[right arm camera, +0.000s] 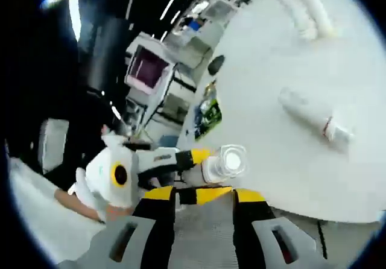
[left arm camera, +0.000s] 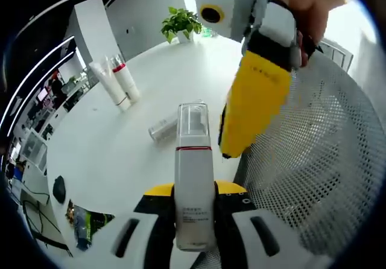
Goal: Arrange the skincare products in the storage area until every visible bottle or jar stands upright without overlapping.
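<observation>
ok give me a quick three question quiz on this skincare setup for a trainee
1. True or false: the left gripper is clamped on a white pump bottle.
2. What lies flat on the table beyond that bottle? A) a silver-capped bottle B) a jar C) a comb
3. Fill in: the two tubes lean ___ each other, near the potted plant.

Key:
1. True; in the right gripper view the bottle sits between that gripper's jaws.
2. A, the lying bottle.
3. against.
</observation>
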`<act>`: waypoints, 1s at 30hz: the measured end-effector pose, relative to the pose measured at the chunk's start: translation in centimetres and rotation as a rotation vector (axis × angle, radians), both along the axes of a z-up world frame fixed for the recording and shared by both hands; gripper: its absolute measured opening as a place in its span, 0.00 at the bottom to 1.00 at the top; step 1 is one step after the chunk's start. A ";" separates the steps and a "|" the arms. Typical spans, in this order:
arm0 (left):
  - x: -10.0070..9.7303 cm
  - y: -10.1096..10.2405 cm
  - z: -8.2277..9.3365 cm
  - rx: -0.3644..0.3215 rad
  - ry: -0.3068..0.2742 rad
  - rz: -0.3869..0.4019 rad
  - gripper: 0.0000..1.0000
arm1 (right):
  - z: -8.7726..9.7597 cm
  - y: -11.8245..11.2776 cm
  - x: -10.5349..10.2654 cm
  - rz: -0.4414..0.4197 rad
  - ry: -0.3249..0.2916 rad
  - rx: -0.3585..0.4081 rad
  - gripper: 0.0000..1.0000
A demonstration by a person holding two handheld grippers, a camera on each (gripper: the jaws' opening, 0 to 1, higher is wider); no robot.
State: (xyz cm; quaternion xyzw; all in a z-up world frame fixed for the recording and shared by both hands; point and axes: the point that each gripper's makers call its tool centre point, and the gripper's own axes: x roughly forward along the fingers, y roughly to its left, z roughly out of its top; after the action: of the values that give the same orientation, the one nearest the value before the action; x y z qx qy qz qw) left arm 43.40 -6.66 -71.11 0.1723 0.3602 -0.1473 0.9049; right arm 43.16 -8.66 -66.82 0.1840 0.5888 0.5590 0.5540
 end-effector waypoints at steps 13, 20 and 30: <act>0.4 -0.2 1.0 0.128 -0.052 -0.077 0.18 | -2.2 2.0 0.8 -0.327 0.121 -0.115 0.33; 0.4 -0.4 1.4 0.131 -0.068 -0.091 0.18 | -3.3 2.3 1.1 -0.370 0.151 -0.132 0.28; 0.8 0.0 2.0 0.149 -0.108 -0.081 0.18 | -2.5 2.6 1.7 -0.376 0.108 -0.060 0.24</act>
State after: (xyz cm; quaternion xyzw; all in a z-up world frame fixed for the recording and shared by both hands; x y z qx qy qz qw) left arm 44.17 -6.64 -69.09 0.2611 0.3136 -0.1472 0.9010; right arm 44.89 -6.08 -69.32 0.3038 0.5894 0.4172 0.6215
